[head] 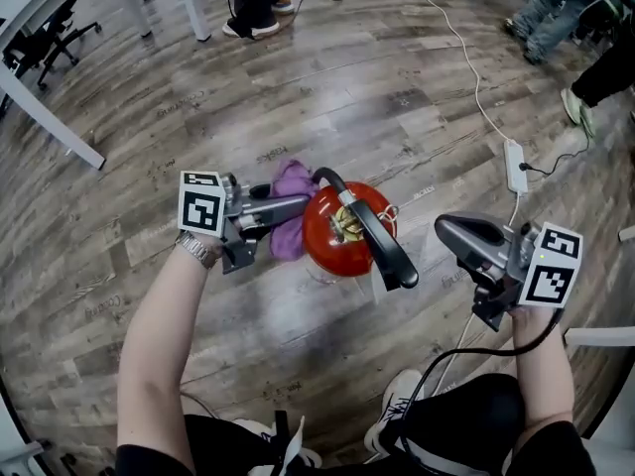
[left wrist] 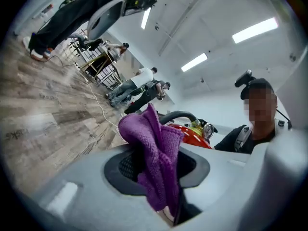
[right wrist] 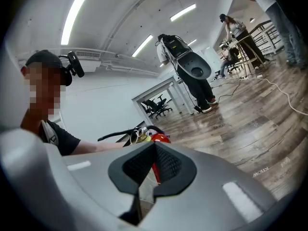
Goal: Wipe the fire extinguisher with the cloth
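Fire extinguisher point(head: 332, 236) position: stood upright on the floor point(head: 298, 97), long axis vertical, black handle point(head: 382, 241) slanting toward the person. Sat just to the right of the left hand-held gripper point(head: 301, 205) and a little apart from the right hand-held gripper point(head: 448, 229) on the far side. Left side nearer, so judged the wiping side. Clamped the purple cloth point(head: 290, 216) between partly closed jaws, with a fold bunched against or just beside the red body; contact could not be told. Stayed empty on the right, jaws pressed together and aimed at the cylinder.
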Tool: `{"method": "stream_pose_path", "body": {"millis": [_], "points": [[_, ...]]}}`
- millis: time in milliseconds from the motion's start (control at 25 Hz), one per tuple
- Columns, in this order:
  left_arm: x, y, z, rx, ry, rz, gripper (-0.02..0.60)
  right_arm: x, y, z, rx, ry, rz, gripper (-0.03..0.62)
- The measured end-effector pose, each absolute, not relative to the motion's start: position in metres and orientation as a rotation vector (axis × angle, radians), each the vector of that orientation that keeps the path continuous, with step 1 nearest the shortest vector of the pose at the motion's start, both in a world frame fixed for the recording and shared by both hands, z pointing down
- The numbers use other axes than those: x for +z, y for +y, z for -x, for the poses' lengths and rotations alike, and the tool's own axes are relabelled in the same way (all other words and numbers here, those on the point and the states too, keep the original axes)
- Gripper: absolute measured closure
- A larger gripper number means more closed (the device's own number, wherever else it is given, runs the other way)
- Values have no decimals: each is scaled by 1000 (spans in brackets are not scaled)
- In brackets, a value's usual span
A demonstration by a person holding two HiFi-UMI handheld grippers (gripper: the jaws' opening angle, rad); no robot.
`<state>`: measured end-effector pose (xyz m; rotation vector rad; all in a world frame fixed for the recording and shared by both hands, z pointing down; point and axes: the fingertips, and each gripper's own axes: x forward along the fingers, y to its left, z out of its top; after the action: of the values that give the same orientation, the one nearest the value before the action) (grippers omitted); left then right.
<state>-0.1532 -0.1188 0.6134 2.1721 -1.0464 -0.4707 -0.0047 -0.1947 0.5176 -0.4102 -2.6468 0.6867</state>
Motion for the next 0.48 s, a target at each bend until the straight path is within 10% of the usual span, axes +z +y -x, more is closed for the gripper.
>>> {"method": "stream_pose_path", "body": {"millis": [480], "points": [[789,-100,157,-689,-1393,-1764,462,551,-201,14,752,-2591,396,589]]}}
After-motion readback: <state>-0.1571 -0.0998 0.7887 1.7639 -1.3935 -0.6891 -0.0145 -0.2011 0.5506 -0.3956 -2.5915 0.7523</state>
